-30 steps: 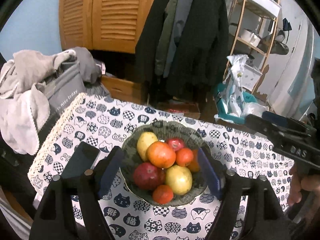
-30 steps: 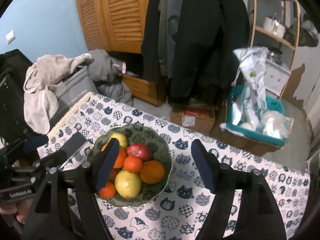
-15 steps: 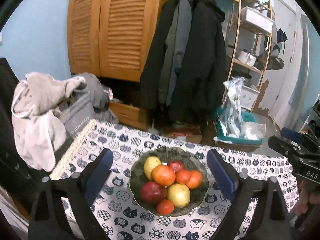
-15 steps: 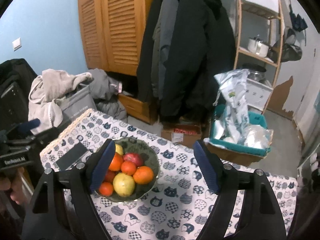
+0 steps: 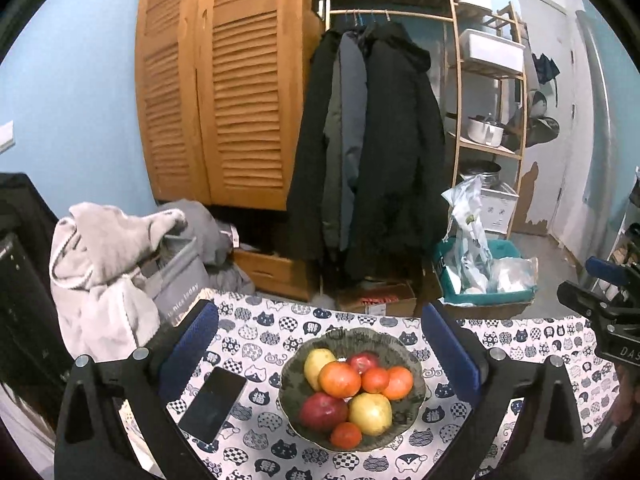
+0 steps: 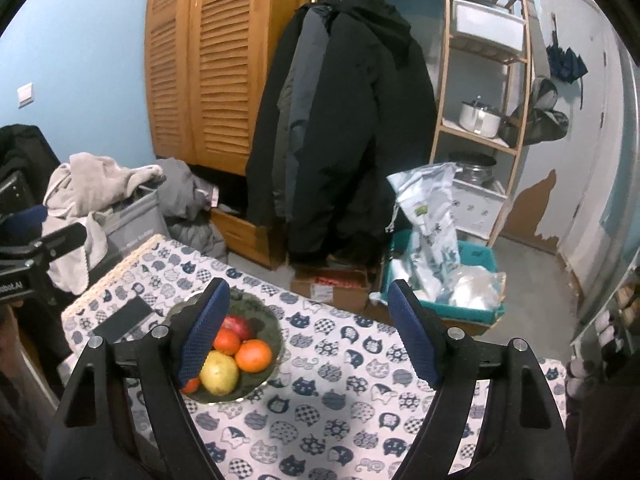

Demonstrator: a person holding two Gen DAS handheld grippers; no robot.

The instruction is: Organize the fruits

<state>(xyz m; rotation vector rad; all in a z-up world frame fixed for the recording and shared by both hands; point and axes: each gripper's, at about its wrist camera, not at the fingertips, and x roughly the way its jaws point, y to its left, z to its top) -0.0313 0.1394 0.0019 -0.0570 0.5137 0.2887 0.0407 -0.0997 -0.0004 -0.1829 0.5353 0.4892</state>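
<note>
1. Fruit (image 5: 354,394) sits piled in the bowl (image 5: 416,364) — smaller than a second ago, low between the left gripper (image 5: 320,354) fingers.
2. Both grippers have pulled up and back; the right gripper (image 6: 308,330) also gapes, empty.
3. Phone (image 5: 212,404) lies under the left finger — sorting looks finished.

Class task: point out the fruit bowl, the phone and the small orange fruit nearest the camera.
Bowl (image 5: 416,364): left wrist view, right rim.
Phone (image 5: 213,403): left wrist view, middle of screen.
Small orange fruit (image 5: 346,435): left wrist view, its centre.
</note>
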